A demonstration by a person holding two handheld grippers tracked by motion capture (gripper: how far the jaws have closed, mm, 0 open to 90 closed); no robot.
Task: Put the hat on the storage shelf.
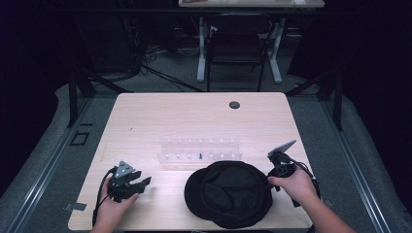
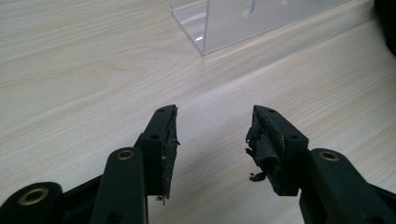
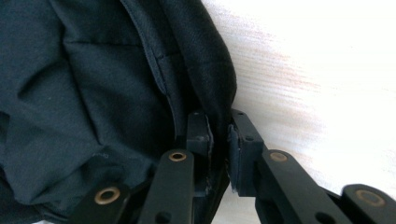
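Dim floor, cables and a dark chair (image 1: 235, 48) lie behind a pale wooden table (image 1: 145, 121) with a round grommet hole (image 1: 234, 105) near its far edge. At the table's middle stands a clear acrylic rack (image 1: 200, 151) with 2 rows of small pegs; its near corner also shows at the top of the left gripper view (image 2: 205, 28).

A black cap (image 1: 231, 193) lies on the near half of the table, just in front of the rack, its underside turned up and its brim toward the left.

Right gripper (image 3: 219, 135): positioned at the cap's right edge, held by the person's right hand (image 1: 294, 187). The 2 jaws stand a narrow gap apart with the cap's rim fabric (image 3: 205, 70) running between them. The inner jaw lies against the cloth; the outer jaw stands slightly clear of it, so the fabric is not pinched.

Left gripper (image 2: 212, 140): resting low over bare wood at the near left of the table, well apart from the cap, held by the left hand (image 1: 114, 206). Its jaws are spread wide with nothing between them. Worn pad material (image 2: 261, 149) hangs from the inner face of 1 jaw.
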